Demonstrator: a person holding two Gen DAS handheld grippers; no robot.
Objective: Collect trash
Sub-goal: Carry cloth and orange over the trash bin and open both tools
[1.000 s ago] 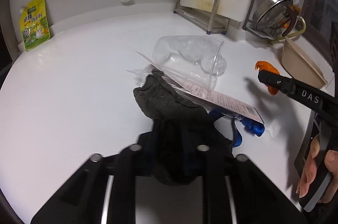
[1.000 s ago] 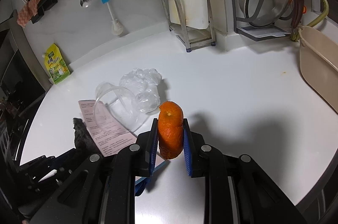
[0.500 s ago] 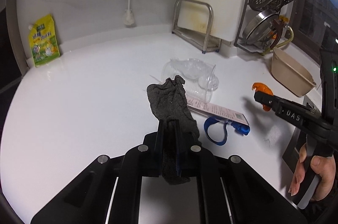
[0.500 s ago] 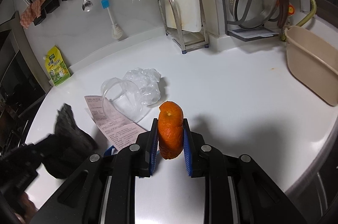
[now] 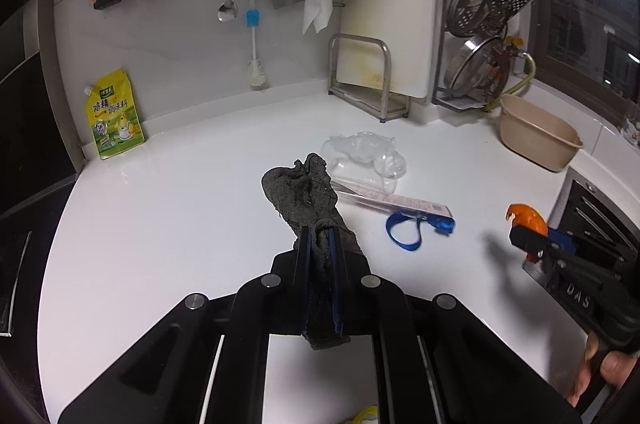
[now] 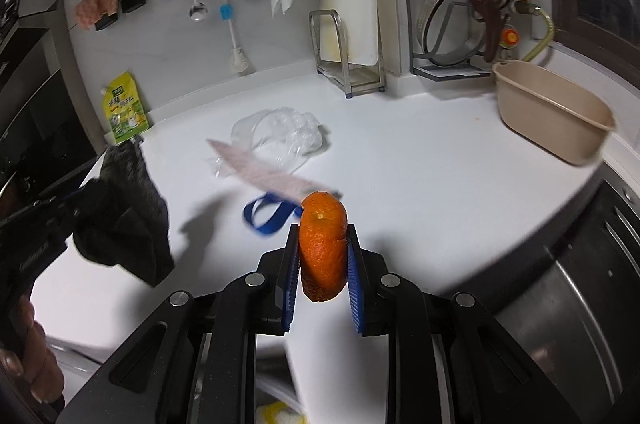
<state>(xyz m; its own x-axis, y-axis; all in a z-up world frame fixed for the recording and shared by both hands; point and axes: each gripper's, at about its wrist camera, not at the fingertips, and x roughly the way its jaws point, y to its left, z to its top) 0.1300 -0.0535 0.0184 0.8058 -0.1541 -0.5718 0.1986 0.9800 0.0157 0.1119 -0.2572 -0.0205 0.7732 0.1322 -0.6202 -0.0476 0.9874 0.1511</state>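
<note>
Currently left gripper pinches a limp grey rag and right gripper clamps an orange peel, both held above the white counter; either may slip loose in transit.

A yellow pouch leans against the backsplash; a beige basin sits beside the dish rack.

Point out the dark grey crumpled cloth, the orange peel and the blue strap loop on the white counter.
dark grey crumpled cloth (image 5: pixel 304 184), left wrist view, its upper bunched part.
orange peel (image 6: pixel 322 244), right wrist view, middle of its outer skin.
blue strap loop (image 5: pixel 402 238), left wrist view, the loop's lower band.
</note>
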